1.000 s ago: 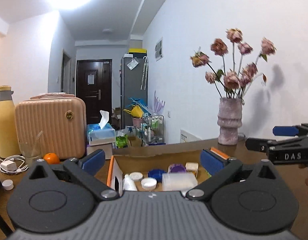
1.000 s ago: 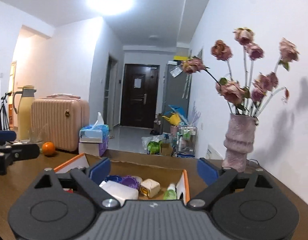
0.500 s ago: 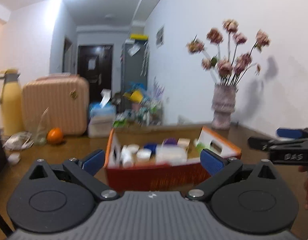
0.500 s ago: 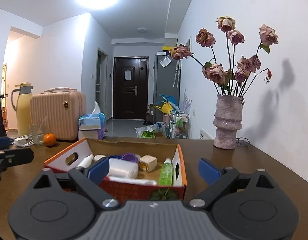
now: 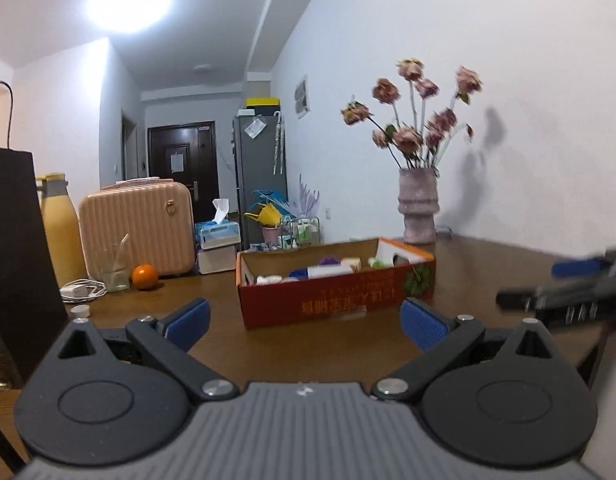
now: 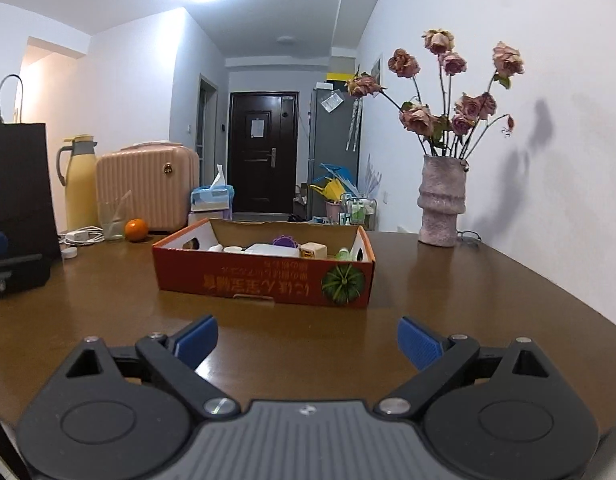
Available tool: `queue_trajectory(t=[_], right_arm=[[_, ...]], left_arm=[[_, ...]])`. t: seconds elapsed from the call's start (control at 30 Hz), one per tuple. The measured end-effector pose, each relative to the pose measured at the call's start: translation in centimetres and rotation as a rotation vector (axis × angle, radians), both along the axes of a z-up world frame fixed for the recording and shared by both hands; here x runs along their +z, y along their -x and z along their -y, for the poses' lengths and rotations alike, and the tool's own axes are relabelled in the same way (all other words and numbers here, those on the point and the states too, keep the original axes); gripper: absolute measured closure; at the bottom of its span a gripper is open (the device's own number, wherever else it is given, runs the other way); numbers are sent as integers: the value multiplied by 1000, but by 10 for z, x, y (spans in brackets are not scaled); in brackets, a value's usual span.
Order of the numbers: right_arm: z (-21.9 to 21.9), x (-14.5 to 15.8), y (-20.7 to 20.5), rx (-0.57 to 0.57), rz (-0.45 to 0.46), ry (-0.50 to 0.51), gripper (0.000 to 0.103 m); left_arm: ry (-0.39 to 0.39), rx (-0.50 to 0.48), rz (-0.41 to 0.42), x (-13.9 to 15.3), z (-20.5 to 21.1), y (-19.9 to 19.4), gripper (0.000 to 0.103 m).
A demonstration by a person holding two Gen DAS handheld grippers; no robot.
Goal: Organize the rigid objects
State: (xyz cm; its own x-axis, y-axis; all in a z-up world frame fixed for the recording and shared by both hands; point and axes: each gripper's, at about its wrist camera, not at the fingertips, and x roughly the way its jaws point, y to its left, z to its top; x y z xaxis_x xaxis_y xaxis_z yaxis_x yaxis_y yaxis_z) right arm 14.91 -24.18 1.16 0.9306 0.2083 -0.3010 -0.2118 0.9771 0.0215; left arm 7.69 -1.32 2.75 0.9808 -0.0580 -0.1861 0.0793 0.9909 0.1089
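Two tools hung low over a brown counter [image 6: 448,280], both back from a shallow red cardboard box [image 6: 263,276] that sat near the middle. Far left on the counter, well apart from the box, stood a yellow flask [image 6: 80,184], a pink ribbed case [image 6: 147,188], a white charger with its cable [image 6: 81,236], a drinking glass [image 6: 112,218] and an orange [image 6: 136,230]. The left tool [image 5: 303,322] was spread wide and empty, its blue pads [image 5: 187,320] well apart. Inside the box lay the small rigid things: white lids, a flat white case [image 6: 272,249], a purple disc [image 6: 285,241], a cream cube [image 6: 314,250] and a green bottle [image 6: 343,255]. The right tool [image 6: 308,340] was likewise spread and empty. Far right stood a pale vase [image 6: 442,210] of dried roses. Judging by this, the sorting looked almost or fully finished, with nothing loose near the box; only one small white cap [image 6: 69,253] on the left might remain.
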Motion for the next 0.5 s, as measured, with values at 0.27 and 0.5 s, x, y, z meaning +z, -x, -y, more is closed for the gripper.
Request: queue_trajectory(t=[0.27, 0.5], right_arm=[[0, -3, 74, -17, 52, -31, 4], [-23, -18, 115, -11, 11, -58, 4]], left_arm=[[9, 24, -73, -31, -13, 41, 0], [47, 6, 12, -30, -17, 65, 0]])
